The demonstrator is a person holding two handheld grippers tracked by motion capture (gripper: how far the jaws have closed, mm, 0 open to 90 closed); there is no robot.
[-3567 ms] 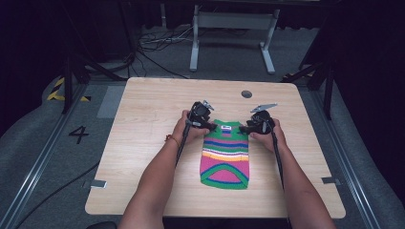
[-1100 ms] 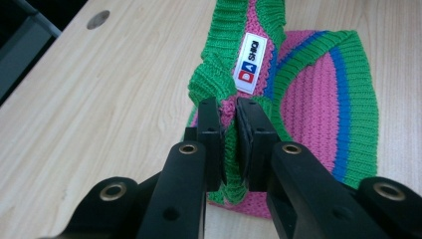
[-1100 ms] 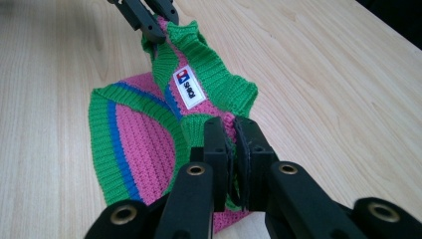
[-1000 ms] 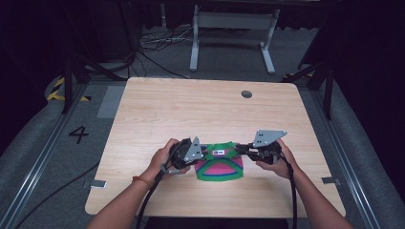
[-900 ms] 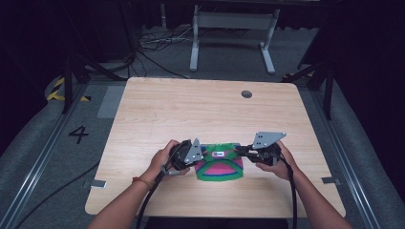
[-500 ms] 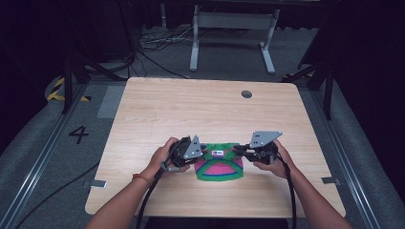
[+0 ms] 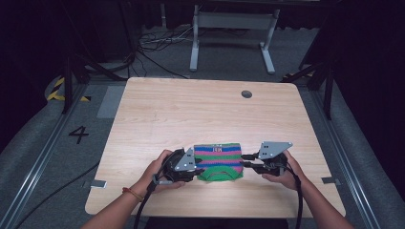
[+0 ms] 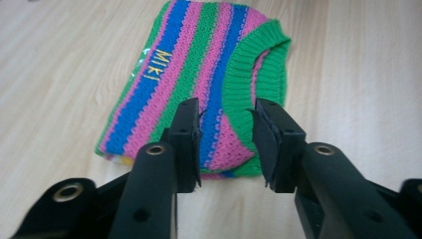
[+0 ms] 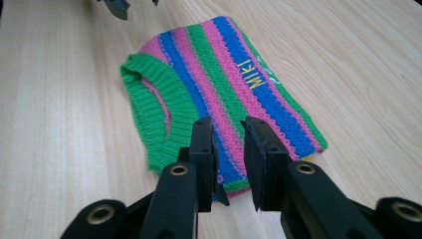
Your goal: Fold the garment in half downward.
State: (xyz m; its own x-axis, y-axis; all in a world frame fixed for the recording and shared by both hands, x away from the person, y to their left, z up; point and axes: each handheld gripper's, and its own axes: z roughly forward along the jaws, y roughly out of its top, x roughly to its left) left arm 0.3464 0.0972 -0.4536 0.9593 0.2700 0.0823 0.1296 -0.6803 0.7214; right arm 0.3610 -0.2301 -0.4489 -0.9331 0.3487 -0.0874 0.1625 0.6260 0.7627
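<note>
A small knit sweater (image 7: 219, 161) in green, pink and blue stripes lies folded on the wooden table (image 7: 191, 109), near its front edge. Yellow letters run along one blue stripe (image 8: 155, 63). My left gripper (image 7: 198, 167) is at the sweater's left edge. Its jaws have just been opening and now stand apart (image 8: 226, 117) over the folded edge, pressing on nothing. My right gripper (image 7: 246, 161) is at the right edge. Its jaws (image 9: 228, 132) have also just been opening, with a narrow gap and the sweater (image 9: 224, 84) edge just beyond them, not pinched.
A round hole (image 7: 246, 94) sits in the table's far right part. Bare wood extends behind the sweater. Beyond the table are a grey metal stand (image 7: 234, 28) and cables on the floor. The left gripper's tips (image 9: 117, 6) show at the top of the right gripper view.
Earlier the sweater lay at full length with both grippers at its far end; now it is folded toward the front. In the last second both grippers' jaws came apart off the fabric.
</note>
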